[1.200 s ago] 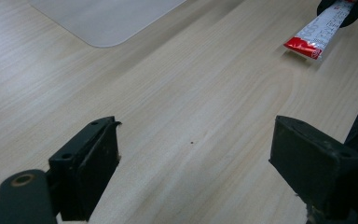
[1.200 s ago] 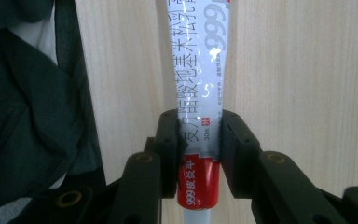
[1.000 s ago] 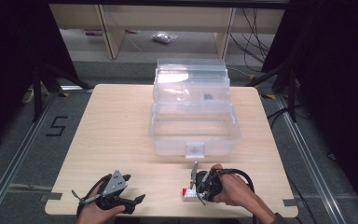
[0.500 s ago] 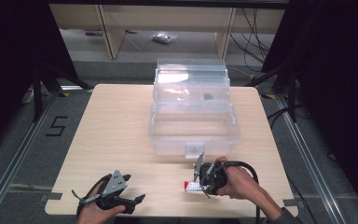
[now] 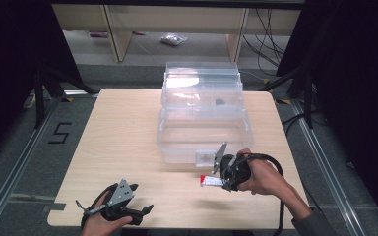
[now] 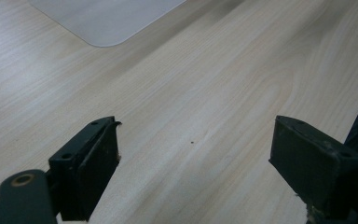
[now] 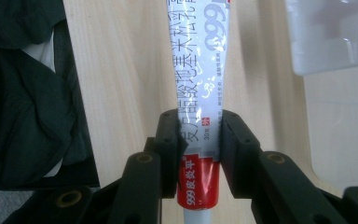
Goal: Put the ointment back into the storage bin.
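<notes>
The tube (image 7: 198, 93) reads "999" in large grey digits, Chinese characters along its white body, "30" small, "999" again on its red band. Floor marking "5" (image 5: 62, 132), nine o'clock of the table.

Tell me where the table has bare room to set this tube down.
The left half of the table, between the clear box and the left claw, is bare wood. It is tighter by the right claw, where the tube sits just before the box's latch.

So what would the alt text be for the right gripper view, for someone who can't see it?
Two black jaws clamp a white and red ointment tube that points away over a pale wooden table. A clear plastic box sits at upper right, dark fabric at left.
</notes>
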`<state>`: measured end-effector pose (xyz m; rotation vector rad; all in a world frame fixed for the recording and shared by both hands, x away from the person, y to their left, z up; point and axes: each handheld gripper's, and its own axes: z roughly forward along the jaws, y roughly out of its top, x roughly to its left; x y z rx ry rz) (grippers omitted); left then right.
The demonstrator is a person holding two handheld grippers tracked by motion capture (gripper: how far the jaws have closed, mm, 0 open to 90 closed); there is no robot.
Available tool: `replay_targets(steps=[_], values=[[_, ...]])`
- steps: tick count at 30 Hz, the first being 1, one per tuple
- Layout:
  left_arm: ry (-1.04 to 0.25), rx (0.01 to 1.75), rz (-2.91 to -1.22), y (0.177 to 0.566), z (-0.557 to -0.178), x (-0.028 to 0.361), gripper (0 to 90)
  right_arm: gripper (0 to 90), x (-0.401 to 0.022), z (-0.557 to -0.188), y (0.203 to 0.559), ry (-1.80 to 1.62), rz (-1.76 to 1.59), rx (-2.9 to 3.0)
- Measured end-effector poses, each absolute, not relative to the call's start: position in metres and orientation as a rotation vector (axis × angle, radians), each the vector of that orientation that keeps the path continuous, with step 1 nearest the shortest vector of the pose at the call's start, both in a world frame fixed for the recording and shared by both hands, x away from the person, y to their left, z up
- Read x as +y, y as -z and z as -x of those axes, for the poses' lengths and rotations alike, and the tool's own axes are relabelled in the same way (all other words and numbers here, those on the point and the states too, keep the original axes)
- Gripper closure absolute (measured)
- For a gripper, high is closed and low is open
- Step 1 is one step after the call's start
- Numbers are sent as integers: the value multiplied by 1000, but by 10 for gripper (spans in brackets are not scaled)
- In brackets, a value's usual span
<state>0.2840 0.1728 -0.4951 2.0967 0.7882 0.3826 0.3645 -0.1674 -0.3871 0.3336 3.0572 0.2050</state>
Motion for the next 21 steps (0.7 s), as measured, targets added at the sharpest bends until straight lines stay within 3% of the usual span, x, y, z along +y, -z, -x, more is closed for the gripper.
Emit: replay_targets(steps=[21], values=[[-382, 787, -2098, 495, -284, 173, 149, 708, -191, -400, 340, -231, -327, 2994]])
